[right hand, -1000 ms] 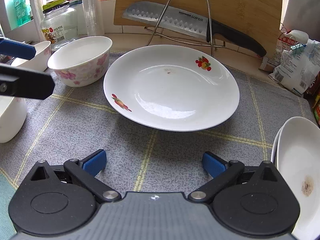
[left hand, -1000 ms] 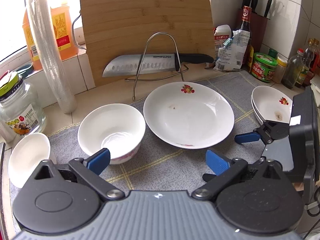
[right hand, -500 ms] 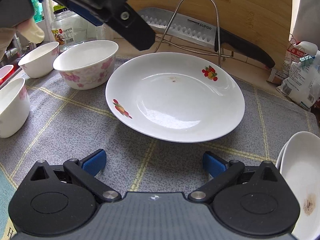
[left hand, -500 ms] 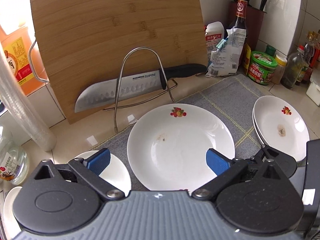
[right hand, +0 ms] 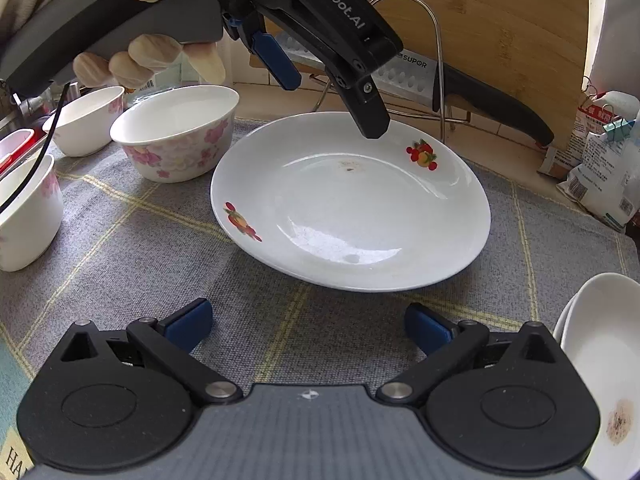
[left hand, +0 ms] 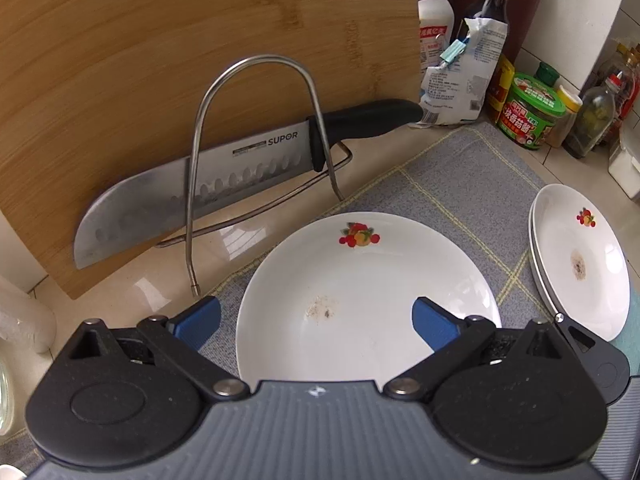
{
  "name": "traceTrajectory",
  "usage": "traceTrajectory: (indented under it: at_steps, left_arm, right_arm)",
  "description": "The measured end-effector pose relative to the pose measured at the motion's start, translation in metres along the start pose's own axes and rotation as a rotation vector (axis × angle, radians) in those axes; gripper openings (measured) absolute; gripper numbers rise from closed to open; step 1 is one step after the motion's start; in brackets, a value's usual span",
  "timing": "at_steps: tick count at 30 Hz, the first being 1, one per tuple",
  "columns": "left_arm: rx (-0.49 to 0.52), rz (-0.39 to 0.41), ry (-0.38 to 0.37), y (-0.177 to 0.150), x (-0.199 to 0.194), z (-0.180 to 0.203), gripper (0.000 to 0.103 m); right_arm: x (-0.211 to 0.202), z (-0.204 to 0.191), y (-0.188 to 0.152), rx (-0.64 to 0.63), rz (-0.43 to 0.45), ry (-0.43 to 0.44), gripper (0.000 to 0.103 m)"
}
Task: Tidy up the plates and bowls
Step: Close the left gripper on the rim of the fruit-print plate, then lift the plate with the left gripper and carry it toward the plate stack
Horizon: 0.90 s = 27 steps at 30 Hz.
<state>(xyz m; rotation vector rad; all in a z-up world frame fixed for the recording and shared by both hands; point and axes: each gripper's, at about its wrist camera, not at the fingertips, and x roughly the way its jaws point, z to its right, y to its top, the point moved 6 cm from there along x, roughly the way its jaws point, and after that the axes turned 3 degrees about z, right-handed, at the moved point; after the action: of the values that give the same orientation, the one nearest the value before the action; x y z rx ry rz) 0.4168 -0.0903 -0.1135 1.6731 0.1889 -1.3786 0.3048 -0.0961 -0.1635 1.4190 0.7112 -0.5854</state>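
Observation:
A large white plate with fruit prints [left hand: 360, 280] [right hand: 348, 204] lies on the grey checked mat [right hand: 132, 240]. My left gripper [left hand: 316, 320] is open and hovers over the plate's near-left part; in the right wrist view it [right hand: 328, 92] hangs above the plate's far rim. My right gripper [right hand: 308, 326] is open and empty, low over the mat in front of the plate. A stack of smaller white plates [left hand: 580, 260] [right hand: 604, 368] sits at the right. A floral bowl [right hand: 176, 132] and two more bowls [right hand: 86, 118] [right hand: 24, 208] stand at the left.
A bamboo cutting board [left hand: 180, 60] leans at the back behind a wire rack [left hand: 256, 128] holding a large knife [left hand: 224, 172]. Bottles, a jar [left hand: 532, 116] and a clipped bag [left hand: 460, 76] crowd the back right corner.
My left gripper has moved right and forward, from over the bowls to above the large plate. My right gripper has edged slightly closer to the plate.

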Motion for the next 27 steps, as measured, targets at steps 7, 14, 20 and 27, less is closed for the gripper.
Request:
traceTrajectory:
  at_steps: [7,14,20,27]
  left_arm:
    - [-0.005,-0.075,-0.022,0.002,0.032,-0.008,0.101]
    - [0.006,-0.136,-0.090,0.002,0.050,-0.006,0.101]
    - [0.030,-0.177,-0.138,0.002,0.056,-0.002,0.101]
    - [0.074,-0.206,-0.163,0.003,0.058,0.000,0.101]
  right_arm:
    - [0.003,0.008,0.003,0.016,0.005,-0.013,0.103]
    - [0.004,0.015,0.004,0.026,0.009,-0.025,0.103]
    - [0.006,0.022,0.006,0.043,0.020,-0.042,0.103]
    - [0.008,0.024,0.008,0.039,0.025,-0.037,0.103]
